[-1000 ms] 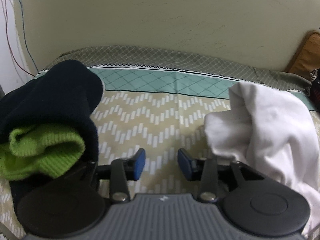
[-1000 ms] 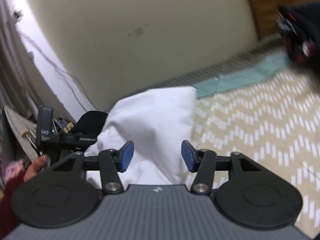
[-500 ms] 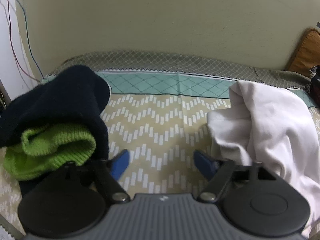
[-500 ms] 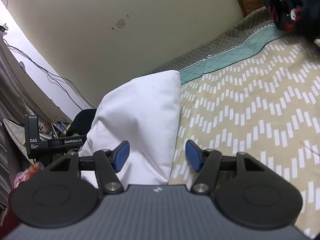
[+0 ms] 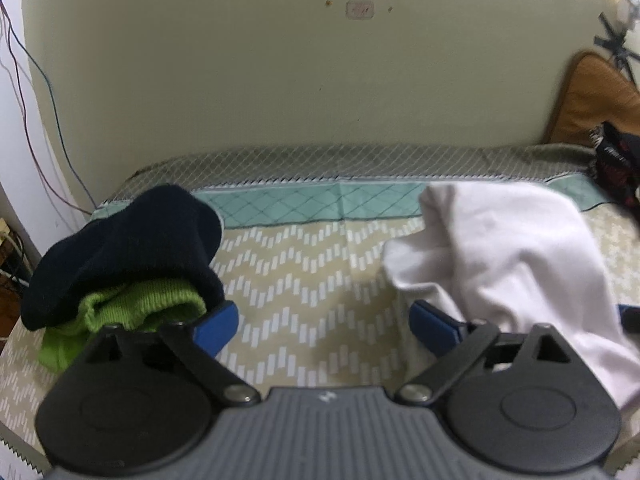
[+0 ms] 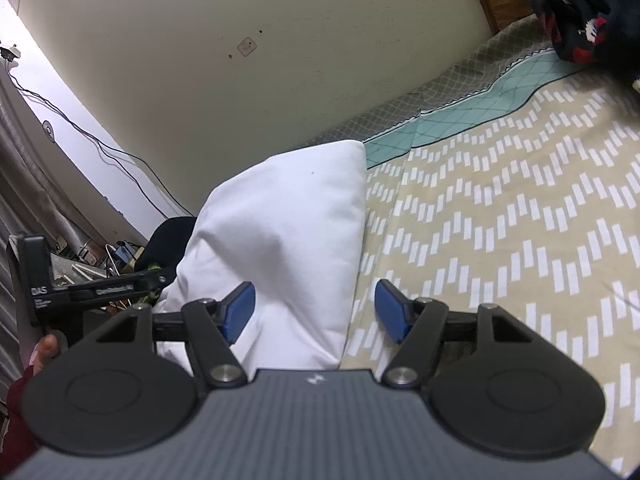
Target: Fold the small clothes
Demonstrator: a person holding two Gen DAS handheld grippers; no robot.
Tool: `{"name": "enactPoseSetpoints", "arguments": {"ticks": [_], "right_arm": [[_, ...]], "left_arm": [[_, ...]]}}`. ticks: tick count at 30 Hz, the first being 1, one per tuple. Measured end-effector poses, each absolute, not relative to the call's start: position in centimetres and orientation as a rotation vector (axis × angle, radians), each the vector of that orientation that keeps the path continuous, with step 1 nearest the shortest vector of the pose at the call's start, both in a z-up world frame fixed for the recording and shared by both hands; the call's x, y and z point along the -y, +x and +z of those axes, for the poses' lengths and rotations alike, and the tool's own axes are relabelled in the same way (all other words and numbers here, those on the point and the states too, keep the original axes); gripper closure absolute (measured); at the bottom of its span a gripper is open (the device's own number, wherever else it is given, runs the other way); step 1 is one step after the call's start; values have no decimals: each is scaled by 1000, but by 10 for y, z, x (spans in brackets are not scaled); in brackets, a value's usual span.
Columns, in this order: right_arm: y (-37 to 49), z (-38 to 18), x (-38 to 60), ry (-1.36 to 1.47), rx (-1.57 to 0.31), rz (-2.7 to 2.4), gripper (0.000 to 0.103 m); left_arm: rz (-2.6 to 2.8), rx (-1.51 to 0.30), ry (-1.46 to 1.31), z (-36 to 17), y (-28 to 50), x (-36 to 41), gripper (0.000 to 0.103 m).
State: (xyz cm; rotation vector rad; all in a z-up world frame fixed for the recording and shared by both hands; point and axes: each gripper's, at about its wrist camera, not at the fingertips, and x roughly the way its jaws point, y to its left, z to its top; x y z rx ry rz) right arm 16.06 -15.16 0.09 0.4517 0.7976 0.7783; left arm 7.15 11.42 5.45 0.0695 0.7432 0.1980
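Note:
A white garment (image 5: pixel 516 256) lies crumpled on the patterned bedspread (image 5: pixel 312 280), to the right in the left wrist view. In the right wrist view it (image 6: pixel 288 232) lies folded over, just ahead of my right gripper. My left gripper (image 5: pixel 324 326) is open wide and empty above bare bedspread, its right finger beside the white garment's edge. My right gripper (image 6: pixel 316 312) is open and empty, its left finger over the white garment. A navy and green knitted garment (image 5: pixel 120 264) lies bunched by the left gripper's left finger.
A cream wall (image 5: pixel 304 80) stands behind the bed. A dark red-patterned garment (image 6: pixel 588 8) lies at the far right by a brown cushion (image 5: pixel 592 100). The left gripper's body (image 6: pixel 92 284) shows at the left of the right wrist view. Cables hang at the left.
My left gripper has opened from narrow to wide and pulled back a little. My right gripper has tilted and opened a little wider, still over the white garment.

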Motion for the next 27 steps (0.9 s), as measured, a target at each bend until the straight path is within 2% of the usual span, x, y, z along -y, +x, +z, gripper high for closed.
{"name": "enactPoseSetpoints", "arguments": {"ticks": [3, 7, 19, 23, 25, 27], "right_arm": [[161, 1, 151, 452, -797, 778, 34], [160, 0, 152, 451, -797, 780, 33], [180, -1, 138, 435, -822, 825, 29], [196, -2, 120, 397, -832, 853, 29], [201, 0, 110, 356, -825, 855, 26], [198, 0, 105, 317, -810, 873, 17]], "left_arm": [[158, -715, 32, 64, 66, -112, 0], [15, -728, -96, 68, 67, -119, 0], [-93, -941, -209, 20, 99, -109, 0], [-48, -909, -144, 13, 101, -97, 0], [-22, -893, -100, 10, 99, -88, 0], [6, -864, -75, 6, 95, -82, 0]]}}
